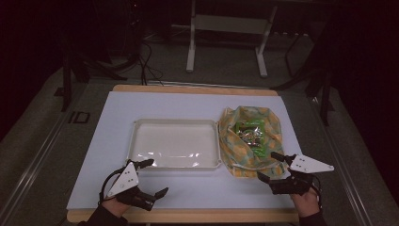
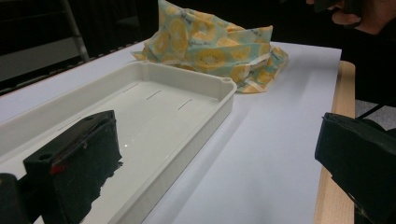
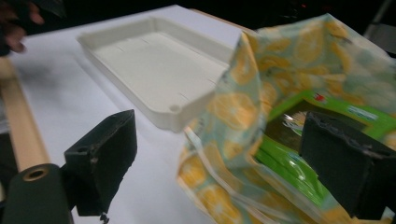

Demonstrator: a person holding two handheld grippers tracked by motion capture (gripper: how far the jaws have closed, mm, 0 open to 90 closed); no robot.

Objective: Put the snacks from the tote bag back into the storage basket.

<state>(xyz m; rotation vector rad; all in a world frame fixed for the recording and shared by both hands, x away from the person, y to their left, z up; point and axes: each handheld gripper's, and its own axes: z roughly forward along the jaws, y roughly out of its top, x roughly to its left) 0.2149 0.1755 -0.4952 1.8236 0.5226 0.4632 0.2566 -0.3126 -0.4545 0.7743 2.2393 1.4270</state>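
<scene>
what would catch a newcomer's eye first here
The yellow-and-teal patterned cloth bag on the right of the white sheet, lying open with green snack packets showing inside. Just left of it sits an empty white tray. Nearer the person, the left gripper and right gripper both stand open, the right one at the bag's near edge.

High view: fixed above the person's edge of the table, looking forward and down, far enough to take in the whole white mat. Left gripper view: low near that edge, looks along the white tray toward the lemon-print cloth bag. Right gripper view: close on the bag, tray behind. All three share tray and bag.
</scene>
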